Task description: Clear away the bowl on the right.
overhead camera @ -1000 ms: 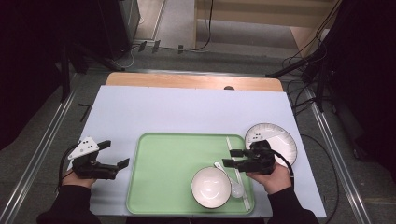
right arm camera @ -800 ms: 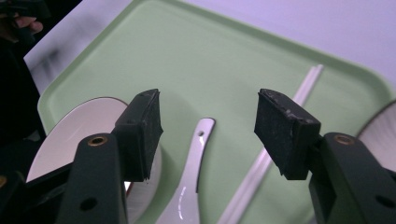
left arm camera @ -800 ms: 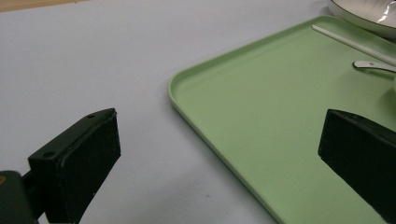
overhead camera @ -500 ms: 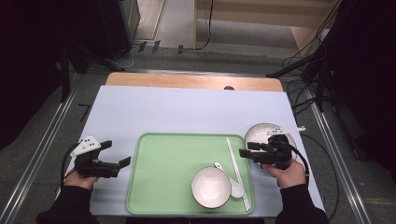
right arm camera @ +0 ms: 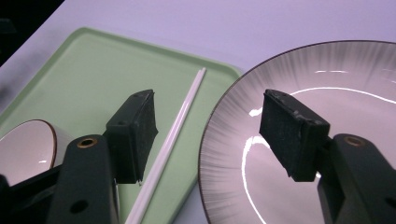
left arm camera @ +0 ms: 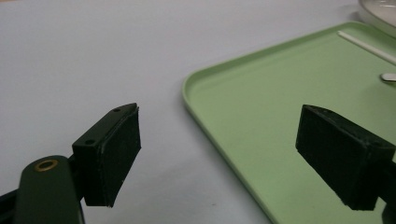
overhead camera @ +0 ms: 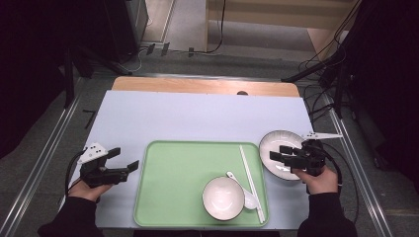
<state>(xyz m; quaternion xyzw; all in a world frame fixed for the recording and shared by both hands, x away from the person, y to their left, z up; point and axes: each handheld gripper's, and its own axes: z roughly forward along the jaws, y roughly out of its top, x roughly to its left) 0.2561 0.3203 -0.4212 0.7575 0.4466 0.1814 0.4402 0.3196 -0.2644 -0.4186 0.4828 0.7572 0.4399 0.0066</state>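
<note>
- So the plate (overhead camera: pixel 282 148) looks like the thing in play here: white with a dark rim, sitting on the pale table (overhead camera: pixel 197 118) just off the tray's right edge, about 4 o'clock from table centre.
- The right gripper (overhead camera: pixel 279 153) hangs over the plate's near half, jaws apart and nothing between them. They've just been spreading a bit wider. In the right gripper view one pad sits over the plate's inside and the other over the tray side, so the left rim (right arm camera: pixel 210 135) falls in the gap.
- My read: this is the line-up-for-the-grab step, plate not yet picked up.
- Next move probably calls for dropping down so the rim slides between the pads, then a squeeze. A thin, slick rim could slip.
- Watch the chopstick (overhead camera: pixel 251 181) lying just at 9 o'clock of the plate, on the green tray (overhead camera: pixel 173 187); the outer jaw could nudge it.
- Bowl (overhead camera: pixel 223 197) and spoon (overhead camera: pixel 242 190) sit at the tray's 5 o'clock corner.
- The left gripper (overhead camera: pixel 124 159) idles at 9 o'clock of the tray, unclenched and empty, jaws just narrowed slightly.
</note>
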